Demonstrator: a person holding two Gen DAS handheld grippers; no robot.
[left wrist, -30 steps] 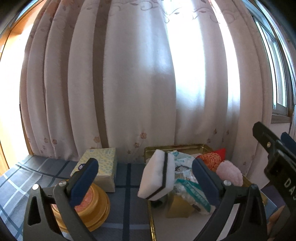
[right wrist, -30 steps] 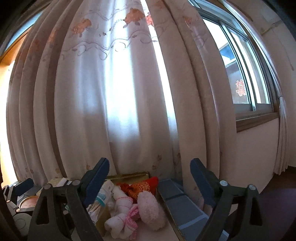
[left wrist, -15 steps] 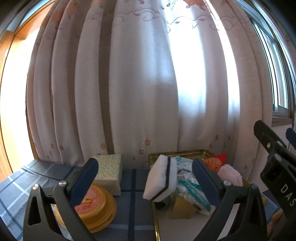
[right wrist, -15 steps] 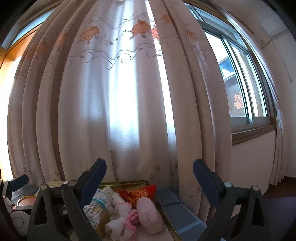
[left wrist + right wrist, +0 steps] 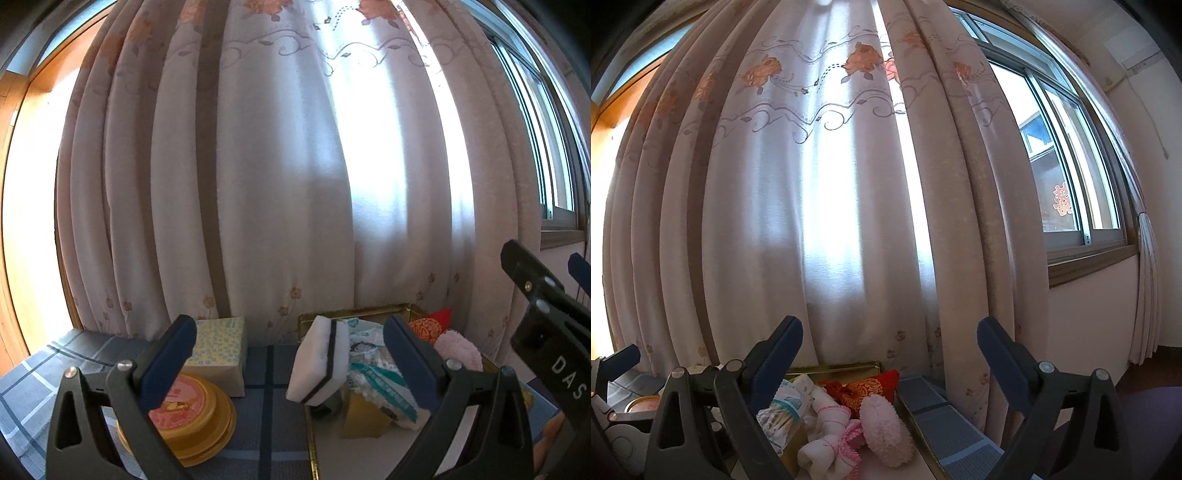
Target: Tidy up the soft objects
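Observation:
A gold tray (image 5: 354, 313) holds several soft things. A white sponge with a black stripe (image 5: 317, 363) leans at its left edge beside plastic packs (image 5: 373, 373), a red-orange pouch (image 5: 424, 326) and a pink fluffy ball (image 5: 458, 350). My left gripper (image 5: 288, 365) hangs open above the table in front of the sponge, holding nothing. In the right wrist view my right gripper (image 5: 888, 363) is open and empty above the tray (image 5: 834, 369). Below it lie the pink ball (image 5: 884, 430), rolled white-pink socks (image 5: 827, 435), the pouch (image 5: 864, 389) and a swab pack (image 5: 783, 410).
A patterned tissue box (image 5: 218, 350) and a round gold tin (image 5: 184, 417) stand left of the tray on a blue checked cloth (image 5: 273, 417). A yellow block (image 5: 362, 419) sits in the tray. Curtains (image 5: 280, 203) hang right behind the table, with a window (image 5: 1067, 173) to the right.
Both views have tilted up slightly, so more of the curtain's flowered top shows and the tray sits lower in frame. Both grippers stay open and the objects have not moved.

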